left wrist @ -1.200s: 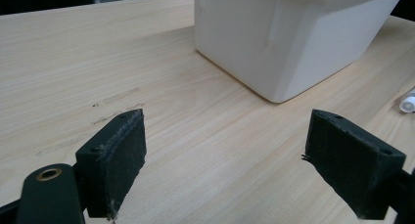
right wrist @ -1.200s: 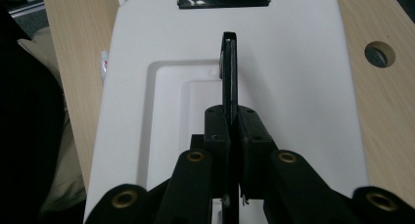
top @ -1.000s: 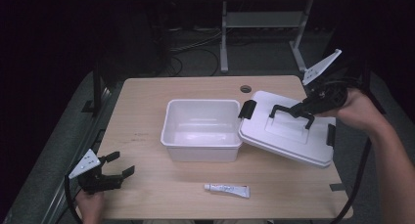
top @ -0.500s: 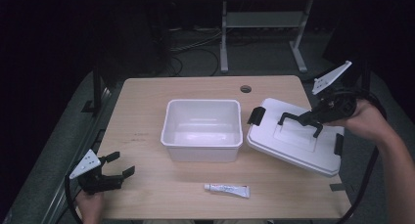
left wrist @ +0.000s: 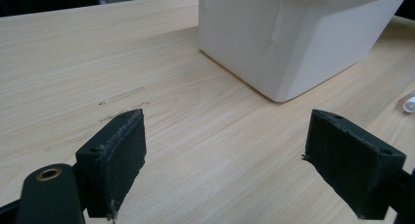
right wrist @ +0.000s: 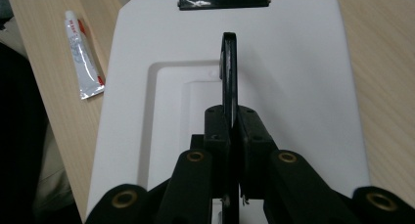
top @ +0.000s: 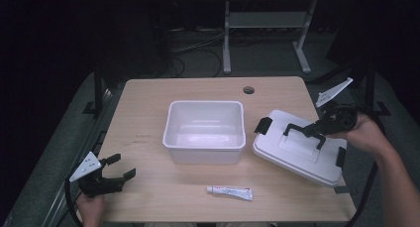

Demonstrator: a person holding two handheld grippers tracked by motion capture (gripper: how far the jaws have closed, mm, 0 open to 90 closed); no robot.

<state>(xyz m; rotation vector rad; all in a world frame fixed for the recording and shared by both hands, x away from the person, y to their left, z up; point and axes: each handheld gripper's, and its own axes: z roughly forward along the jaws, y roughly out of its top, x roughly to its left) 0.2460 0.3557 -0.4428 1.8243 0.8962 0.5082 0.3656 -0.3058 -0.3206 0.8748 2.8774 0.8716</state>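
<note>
Lid (top: 297, 152): white, black handle (top: 303, 132) on top, black latch (top: 263, 125) on its end toward the bin and another (top: 341, 157) on the end toward the right edge. It sits by the right edge of the tabletop (top: 148, 108), tilted; whether its low edge touches the wood can't be told from the high view. Right gripper (top: 319, 129) has its jaws clamped on the handle; in the right gripper view the thin black bar runs straight up between the closed pads (right wrist: 215, 136), lid below.

Bin (top: 205, 130): white, open, mid-tabletop, just left of the lid, apart from it.

Tube (top: 230, 192): lies flat near the front edge, in front of the bin, clear of both bin and lid.

Left gripper (top: 113, 171): front-left corner, jaws wide open, nothing between them. Left gripper view looks along bare wood to the bin's corner (left wrist: 288, 43); pads (left wrist: 117, 155) low over the tabletop.

Cable hole (top: 248, 90) near the back edge.
</note>
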